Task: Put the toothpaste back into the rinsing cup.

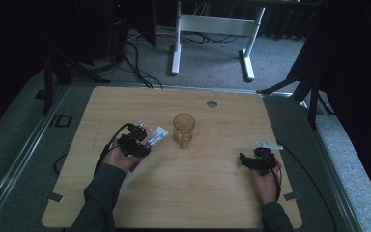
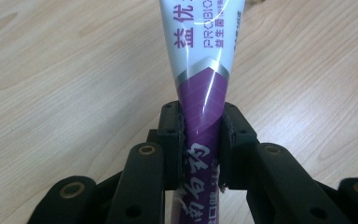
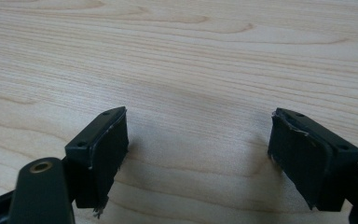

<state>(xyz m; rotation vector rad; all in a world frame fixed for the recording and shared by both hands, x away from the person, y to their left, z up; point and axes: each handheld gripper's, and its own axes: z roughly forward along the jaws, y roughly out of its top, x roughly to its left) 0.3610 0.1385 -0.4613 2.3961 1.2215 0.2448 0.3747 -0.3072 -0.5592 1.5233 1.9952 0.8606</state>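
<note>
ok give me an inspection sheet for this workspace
surface: wooden table, round grommet at far edge
job's things: purple and white tube lying flat; amber glass mug upright beside it, apart
clutter: nothing seen
tongs: left tongs shut on the tube's purple end; right tongs open over bare wood
cables: black cable loops from left tongs; more on the floor
surroundings: grey carpet, white desk legs beyond

High view was dim; room beyond the counter fell almost black, small details soft. Both gripper views were brighter, evenly lit, wood grain crisp. A glare streak ran along the tube. Near jaws were slightly blurred, casting soft shadows.
</note>
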